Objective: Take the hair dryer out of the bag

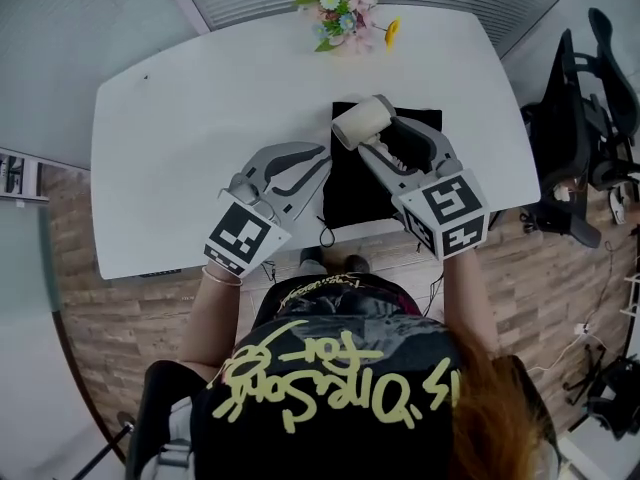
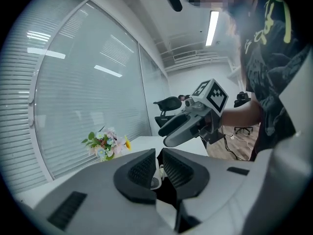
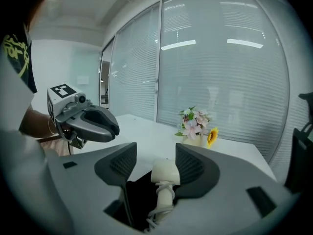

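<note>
White worktop (image 1: 200, 148), blinds-walled office, wood floor. Flowers (image 1: 340, 13) at far edge, chair (image 1: 590, 118) right. Right gripper (image 1: 380, 135) grasping hair dryer (image 1: 360, 121) above black bag (image 1: 350, 193); left gripper (image 1: 322, 163) clenched, empty, at bag edge.

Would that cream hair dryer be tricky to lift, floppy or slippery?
The hair dryer looks rigid, so it probably keeps its shape in the right gripper. Its smooth, rounded shell may slip or twist in the grip. The cord wound round it seems loose and could dangle or snag.
</note>
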A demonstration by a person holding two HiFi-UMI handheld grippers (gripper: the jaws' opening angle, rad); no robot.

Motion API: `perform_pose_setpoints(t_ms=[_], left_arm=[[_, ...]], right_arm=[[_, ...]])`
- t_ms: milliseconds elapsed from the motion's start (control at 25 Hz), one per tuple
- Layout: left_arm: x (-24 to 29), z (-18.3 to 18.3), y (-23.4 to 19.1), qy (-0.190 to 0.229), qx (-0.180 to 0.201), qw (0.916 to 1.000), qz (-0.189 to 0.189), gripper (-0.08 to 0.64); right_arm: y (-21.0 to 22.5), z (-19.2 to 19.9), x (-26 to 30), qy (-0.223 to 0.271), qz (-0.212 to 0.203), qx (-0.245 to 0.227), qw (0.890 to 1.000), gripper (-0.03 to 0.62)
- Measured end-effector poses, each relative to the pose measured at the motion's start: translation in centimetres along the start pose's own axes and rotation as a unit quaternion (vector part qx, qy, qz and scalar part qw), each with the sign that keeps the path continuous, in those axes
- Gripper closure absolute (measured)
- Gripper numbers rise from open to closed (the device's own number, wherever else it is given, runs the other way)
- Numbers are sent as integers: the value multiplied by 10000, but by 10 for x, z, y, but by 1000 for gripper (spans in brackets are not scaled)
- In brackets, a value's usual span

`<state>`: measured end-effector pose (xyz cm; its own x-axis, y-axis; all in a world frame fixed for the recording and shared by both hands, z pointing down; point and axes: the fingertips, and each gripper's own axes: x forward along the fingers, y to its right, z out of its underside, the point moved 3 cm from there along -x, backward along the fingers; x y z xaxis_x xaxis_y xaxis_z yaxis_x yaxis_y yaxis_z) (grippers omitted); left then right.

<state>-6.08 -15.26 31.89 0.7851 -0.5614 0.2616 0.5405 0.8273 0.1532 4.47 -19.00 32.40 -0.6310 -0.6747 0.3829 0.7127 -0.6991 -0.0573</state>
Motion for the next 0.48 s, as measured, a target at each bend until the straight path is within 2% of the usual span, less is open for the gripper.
perform_pose_setpoints(t_ms=[280, 480], left_arm=[[-1, -26, 4, 380, 50, 9991, -170, 517], [-1, -36, 8, 572, -72, 9980, -240, 517]], right_arm=[[-5, -25, -28, 1062, -238, 72, 9940, 342], [-6, -36, -48, 1684, -414, 443, 9839, 342]])
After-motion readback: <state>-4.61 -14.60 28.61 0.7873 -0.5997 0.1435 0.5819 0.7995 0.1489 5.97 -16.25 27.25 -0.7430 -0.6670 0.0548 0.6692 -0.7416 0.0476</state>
